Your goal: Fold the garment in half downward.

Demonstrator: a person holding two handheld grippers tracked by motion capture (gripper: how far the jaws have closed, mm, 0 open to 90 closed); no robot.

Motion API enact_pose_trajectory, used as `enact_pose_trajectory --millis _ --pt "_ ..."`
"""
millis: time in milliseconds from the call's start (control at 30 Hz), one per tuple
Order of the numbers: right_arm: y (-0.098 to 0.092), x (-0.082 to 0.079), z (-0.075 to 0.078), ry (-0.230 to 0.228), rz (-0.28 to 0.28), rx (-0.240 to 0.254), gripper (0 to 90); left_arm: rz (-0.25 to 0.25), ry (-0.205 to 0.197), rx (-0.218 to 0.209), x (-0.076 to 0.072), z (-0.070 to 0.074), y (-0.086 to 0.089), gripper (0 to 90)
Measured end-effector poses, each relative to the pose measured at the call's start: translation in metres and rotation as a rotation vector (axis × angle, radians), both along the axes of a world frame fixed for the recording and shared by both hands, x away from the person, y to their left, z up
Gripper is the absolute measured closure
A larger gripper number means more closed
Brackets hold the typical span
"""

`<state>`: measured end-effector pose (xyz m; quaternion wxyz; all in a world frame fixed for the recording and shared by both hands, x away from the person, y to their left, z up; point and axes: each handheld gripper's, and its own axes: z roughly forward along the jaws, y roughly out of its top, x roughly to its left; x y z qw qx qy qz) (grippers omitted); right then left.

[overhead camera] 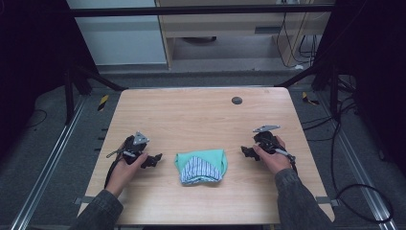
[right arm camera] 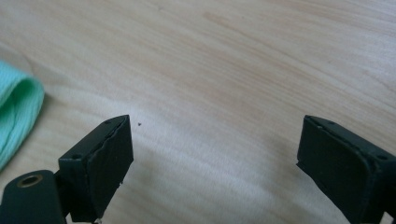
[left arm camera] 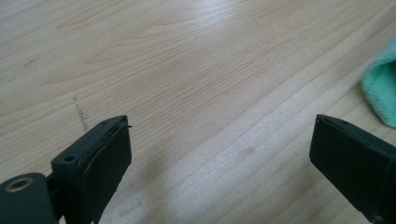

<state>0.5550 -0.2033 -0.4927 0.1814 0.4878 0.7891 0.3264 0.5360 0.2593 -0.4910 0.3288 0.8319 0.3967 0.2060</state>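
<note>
Wood table [overhead camera: 201, 115] (grey floor [overhead camera: 48, 158] around), folded cloth [overhead camera: 201, 165] centre, both grippers [left arm camera: 219, 154] [right arm camera: 215, 154] spread, empty.

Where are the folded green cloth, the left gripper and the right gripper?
folded green cloth [overhead camera: 201, 166]: high view, its striped middle.
left gripper [overhead camera: 154, 160]: high view, between its fingertips.
right gripper [overhead camera: 245, 152]: high view, between its fingertips.

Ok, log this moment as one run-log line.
left gripper: open, empty, left of cloth | right gripper: open, empty, right of cloth | cloth: folded, green with striped part, on table, untouched
</note>
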Motion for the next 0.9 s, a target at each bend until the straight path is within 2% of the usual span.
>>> enact_pose_trajectory --millis 100,133,167,233,333,367,400,433,467,533,633,767,800,900 --pt "-0.001 0.005 0.000 -0.021 -0.020 0.005 10.8 0.038 -0.013 -0.003 0.006 -0.003 0.006 5.2" --pt "-0.002 0.007 -0.001 -0.032 -0.026 0.014 10.8 0.050 -0.028 0.011 0.007 -0.004 0.008 5.0" --pt "-0.002 0.007 -0.001 -0.032 -0.026 0.014 10.8 0.050 -0.028 0.011 0.007 -0.004 0.008 4.6" --pt "-0.005 0.010 -0.004 -0.043 -0.051 0.024 10.8 0.059 -0.029 0.038 0.012 -0.003 0.012 4.2" --pt "-0.010 0.014 -0.005 -0.067 -0.097 0.035 10.8 0.093 -0.036 0.031 0.019 -0.001 0.018 4.0" --pt "-0.010 0.014 -0.005 -0.067 -0.097 0.035 10.8 0.099 -0.041 0.028 0.021 -0.001 0.019 4.0" --pt "-0.013 0.016 -0.008 -0.066 -0.118 0.029 10.7 0.116 -0.051 0.013 0.024 -0.002 0.023 4.3" --pt "-0.013 0.016 -0.008 -0.066 -0.118 0.029 10.7 0.116 -0.051 0.013 0.024 -0.002 0.023 4.3" --pt "-0.016 0.018 -0.011 -0.061 -0.142 0.021 10.5 0.126 -0.027 -0.008 0.028 -0.007 0.025 4.3" --pt "-0.017 0.020 -0.012 -0.067 -0.153 0.019 10.5 0.134 -0.020 -0.009 0.029 -0.009 0.026 4.3" --pt "-0.019 0.022 -0.014 -0.065 -0.179 0.041 10.4 0.140 -0.018 -0.008 0.032 -0.012 0.027 4.3" --pt "-0.019 0.024 -0.015 -0.073 -0.192 0.044 10.1 0.143 -0.017 -0.013 0.033 -0.014 0.028 4.4" --pt "-0.019 0.024 -0.016 -0.074 -0.200 0.039 10.0 0.145 -0.010 -0.030 0.034 -0.015 0.029 3.5" --pt "-0.018 0.024 -0.017 -0.073 -0.196 0.037 9.2 0.147 -0.013 -0.026 0.034 -0.015 0.029 3.6"
